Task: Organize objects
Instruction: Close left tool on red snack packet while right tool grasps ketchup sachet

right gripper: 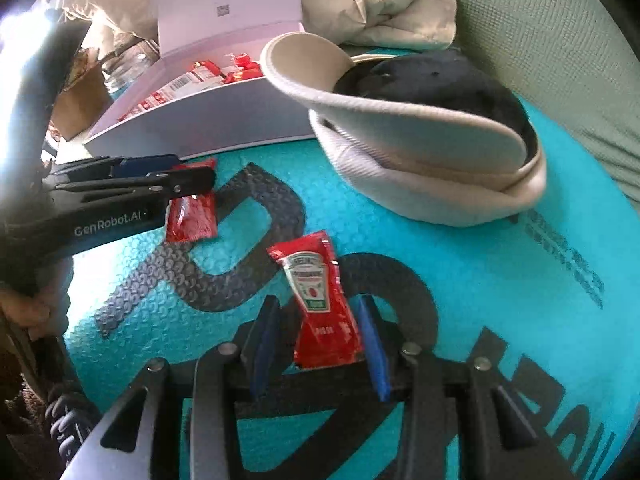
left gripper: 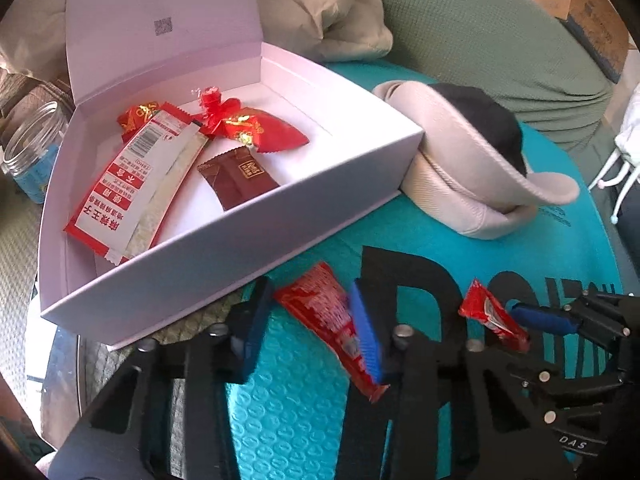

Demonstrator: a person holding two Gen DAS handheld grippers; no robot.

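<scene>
An open white box [left gripper: 224, 248] holds several red and brown snack packets [left gripper: 140, 176]. My left gripper [left gripper: 310, 320] is open around a red sauce packet [left gripper: 324, 316] lying on the teal mat [left gripper: 280, 400], just in front of the box. My right gripper [right gripper: 320, 328] is open around a red ketchup packet [right gripper: 320, 304] on the mat; this packet also shows in the left wrist view [left gripper: 492, 316]. In the right wrist view the left gripper [right gripper: 188, 178] sits over its packet [right gripper: 192, 216] beside the box [right gripper: 224, 120].
A beige cap [left gripper: 472, 168] with a dark lining lies on the mat right of the box. A glass jar [left gripper: 32, 148] stands left of the box. Beige bedding [left gripper: 320, 4] and a green blanket [left gripper: 480, 28] lie behind.
</scene>
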